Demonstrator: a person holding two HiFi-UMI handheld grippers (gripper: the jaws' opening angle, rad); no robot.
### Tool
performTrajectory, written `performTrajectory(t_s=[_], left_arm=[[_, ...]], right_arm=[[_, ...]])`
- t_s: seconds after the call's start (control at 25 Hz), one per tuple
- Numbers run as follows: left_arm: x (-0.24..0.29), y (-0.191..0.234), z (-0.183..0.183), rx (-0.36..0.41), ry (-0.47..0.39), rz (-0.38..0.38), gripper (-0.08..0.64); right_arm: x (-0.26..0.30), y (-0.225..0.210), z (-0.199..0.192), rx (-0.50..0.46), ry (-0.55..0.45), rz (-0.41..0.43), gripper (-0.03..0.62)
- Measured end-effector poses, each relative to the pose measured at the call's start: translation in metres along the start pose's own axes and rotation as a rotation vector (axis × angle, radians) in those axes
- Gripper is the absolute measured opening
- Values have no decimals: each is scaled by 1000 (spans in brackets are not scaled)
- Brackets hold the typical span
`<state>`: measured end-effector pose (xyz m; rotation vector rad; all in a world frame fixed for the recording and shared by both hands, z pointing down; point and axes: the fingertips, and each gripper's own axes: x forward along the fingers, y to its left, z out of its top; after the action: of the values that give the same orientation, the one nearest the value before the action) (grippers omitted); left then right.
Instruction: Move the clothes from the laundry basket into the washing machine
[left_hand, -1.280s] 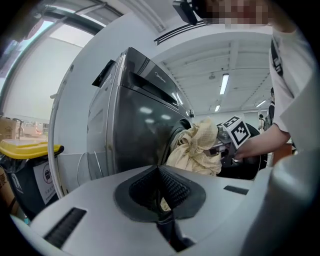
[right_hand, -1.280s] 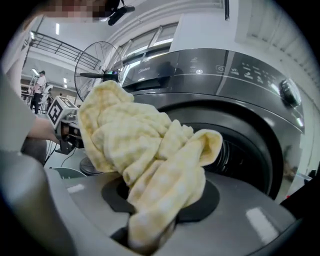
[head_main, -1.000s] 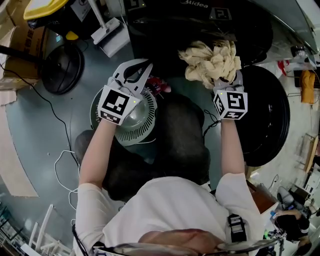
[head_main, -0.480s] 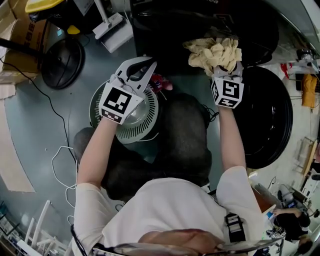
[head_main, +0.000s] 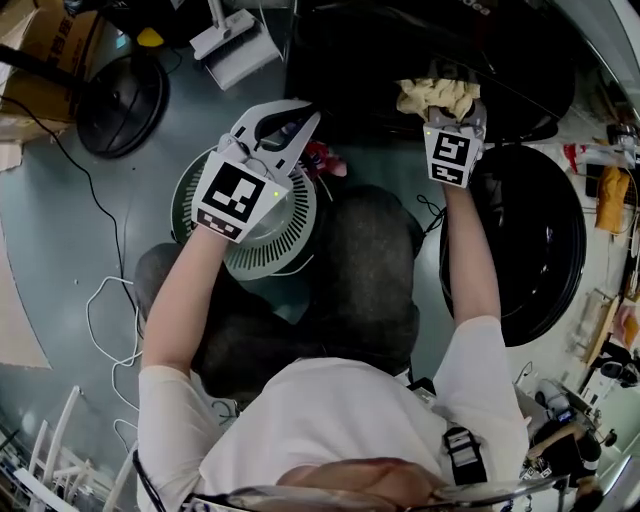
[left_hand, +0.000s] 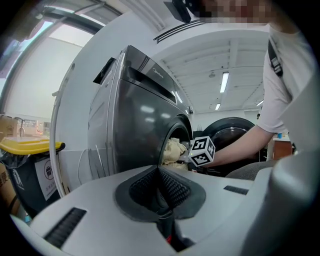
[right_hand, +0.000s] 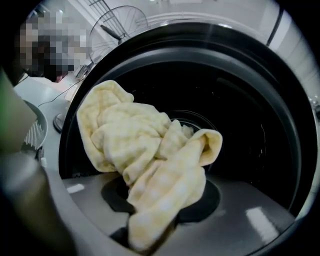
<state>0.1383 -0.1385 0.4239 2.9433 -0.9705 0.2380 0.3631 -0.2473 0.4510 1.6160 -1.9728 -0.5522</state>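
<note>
The worry here is the drop. The right gripper (head_main: 447, 118) is pinching one bunched end of the yellow cloth (right_hand: 150, 150), which sits right at the mouth of the washing machine (left_hand: 135, 115), in front of its dark drum (right_hand: 240, 125) rather than deep inside it. If the jaws let go at this spot, I reckon the cloth could land on the machine's lip or slide out onto the floor below the opening. A loose fold on the side of the opening away from the door could also snag on the rim, since it spreads wider than the gripped part.

The left gripper (head_main: 283, 128) hovers out in front of the machine, above the round laundry basket (head_main: 262, 255), jaws pressed together with nothing between them, so it could not catch a falling piece.

The cloth itself looks soft and thick, pale yellow with a faint check, crumpled into rolls and folds. It seems limp, likely to sag and unfold once released.
</note>
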Motion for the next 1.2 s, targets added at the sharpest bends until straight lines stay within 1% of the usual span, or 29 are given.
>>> performTrajectory(t_s=[0.32,0.48,0.6,0.68,0.76,0.88,1.08,1.2], left_arm=[[-1,0,-5,16,18,-11,6],[-2,3,-9,18,30,-10,6],[-4,5,-10,14,32,-7,6],[-5,6,-12,9,35,-5,6],[-5,5,-15,10,44,-8,6],[-5,2,-17,11,52,-11,6],[-4,0,-17,12,60,-16,6],[-4,-1,-20,12,73,-22,6]], right_arm=[[31,33,-24,-316,47,87,195],[48,43,-37,-444,78,130,203],[63,44,-49,-561,122,146,237],[72,41,-56,-612,157,149,295],[78,35,-58,-620,181,145,347],[77,29,-55,-613,184,138,373],[75,21,-54,-621,178,153,404],[77,16,-59,-605,205,183,452]])
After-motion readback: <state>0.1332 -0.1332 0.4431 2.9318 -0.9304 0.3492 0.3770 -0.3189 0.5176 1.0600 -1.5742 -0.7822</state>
